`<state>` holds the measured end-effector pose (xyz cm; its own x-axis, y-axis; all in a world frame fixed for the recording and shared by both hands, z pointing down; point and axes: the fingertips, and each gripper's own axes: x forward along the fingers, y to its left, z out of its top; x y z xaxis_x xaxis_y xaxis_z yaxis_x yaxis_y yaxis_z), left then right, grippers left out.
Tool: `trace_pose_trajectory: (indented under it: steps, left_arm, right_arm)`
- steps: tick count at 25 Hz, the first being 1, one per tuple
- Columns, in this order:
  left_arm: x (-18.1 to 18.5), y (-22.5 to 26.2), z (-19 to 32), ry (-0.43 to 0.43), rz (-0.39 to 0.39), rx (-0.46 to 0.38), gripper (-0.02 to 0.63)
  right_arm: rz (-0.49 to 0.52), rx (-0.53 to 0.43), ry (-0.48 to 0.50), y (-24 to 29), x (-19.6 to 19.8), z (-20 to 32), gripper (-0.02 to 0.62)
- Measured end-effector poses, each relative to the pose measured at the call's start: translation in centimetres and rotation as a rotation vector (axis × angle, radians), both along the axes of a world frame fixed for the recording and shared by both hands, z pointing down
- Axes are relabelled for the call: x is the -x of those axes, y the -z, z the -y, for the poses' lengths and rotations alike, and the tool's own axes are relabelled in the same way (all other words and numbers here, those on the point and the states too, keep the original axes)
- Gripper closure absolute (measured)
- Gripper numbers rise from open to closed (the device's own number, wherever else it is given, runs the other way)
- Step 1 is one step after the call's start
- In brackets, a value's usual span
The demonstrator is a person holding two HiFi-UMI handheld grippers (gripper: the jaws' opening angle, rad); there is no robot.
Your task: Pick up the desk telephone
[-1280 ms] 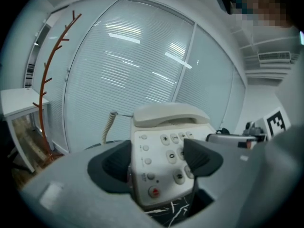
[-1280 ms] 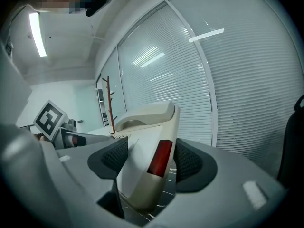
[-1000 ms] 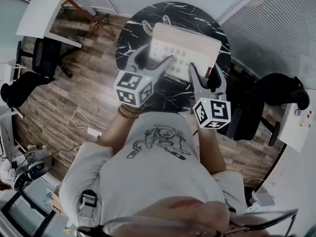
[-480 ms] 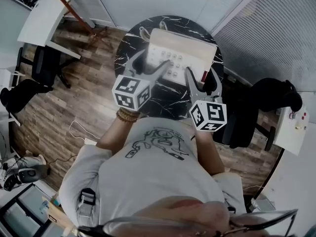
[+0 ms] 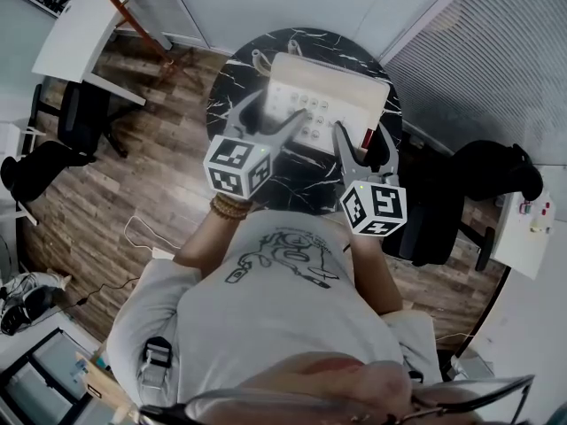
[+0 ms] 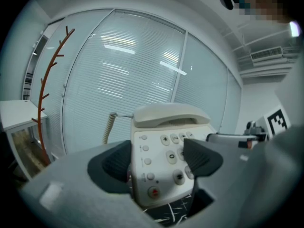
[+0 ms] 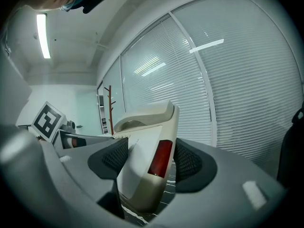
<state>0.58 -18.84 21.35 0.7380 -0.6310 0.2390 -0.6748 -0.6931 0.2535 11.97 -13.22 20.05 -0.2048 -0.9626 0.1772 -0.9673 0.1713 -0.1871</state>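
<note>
The beige desk telephone sits between both grippers, just above the round black marble table, with its handset on the cradle. My left gripper is shut on the phone's front left corner: one pad at its left side, the other over the keypad. My right gripper is shut on the phone's right edge. In the right gripper view both pads press beside the red strip, and the phone leans tilted. A coiled cord hangs behind it.
Glass walls with blinds stand behind the table. A red-brown coat stand and a white desk are at the left. Black chairs stand at the left and the right. Wood floor surrounds the table.
Both grippers and the phone between them rose a little from the table a second ago. Over the last half second they have kept still, jaws unchanged.
</note>
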Motion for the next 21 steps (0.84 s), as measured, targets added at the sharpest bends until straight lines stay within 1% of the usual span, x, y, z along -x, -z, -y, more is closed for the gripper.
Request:
trace_pose_trajectory:
  steps: [21]
  left_arm:
    - [0.21,-0.26,0.28,-0.001,-0.008,0.006,0.253]
  right_arm:
    - [-0.005,-0.005,-0.006,-0.13,0.23,0.21,0.301]
